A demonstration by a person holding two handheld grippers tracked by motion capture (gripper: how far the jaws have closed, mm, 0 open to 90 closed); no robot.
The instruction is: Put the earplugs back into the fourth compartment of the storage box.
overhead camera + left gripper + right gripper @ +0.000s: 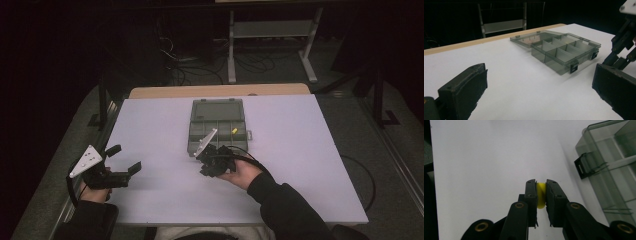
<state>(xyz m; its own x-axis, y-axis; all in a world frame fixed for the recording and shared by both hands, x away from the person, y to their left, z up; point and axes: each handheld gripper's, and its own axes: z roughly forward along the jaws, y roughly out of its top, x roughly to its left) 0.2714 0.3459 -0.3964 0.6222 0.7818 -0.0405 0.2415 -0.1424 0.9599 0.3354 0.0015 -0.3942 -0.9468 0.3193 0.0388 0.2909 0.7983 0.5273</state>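
A smoky clear compartment box [218,125] lies at the table's middle with its lid folded open to the far side. A small yellow piece [234,131] rests in one of its right-hand compartments. My right gripper [207,162] hovers just in front of the box, held by a hand [241,173]. In the right gripper view this gripper [541,185] is shut on another small yellow piece [540,198] above bare table, and the box [609,170] with its latch is at the right. My left gripper [125,158] stands open at the table's left, nothing between its pads [464,90].
The white table [300,165] has a wooden strip [220,91] along its far edge. A metal frame and cables [270,45] stand on the dark floor beyond. In the left gripper view the box [564,50] lies ahead, the right gripper [624,42] at the right edge.
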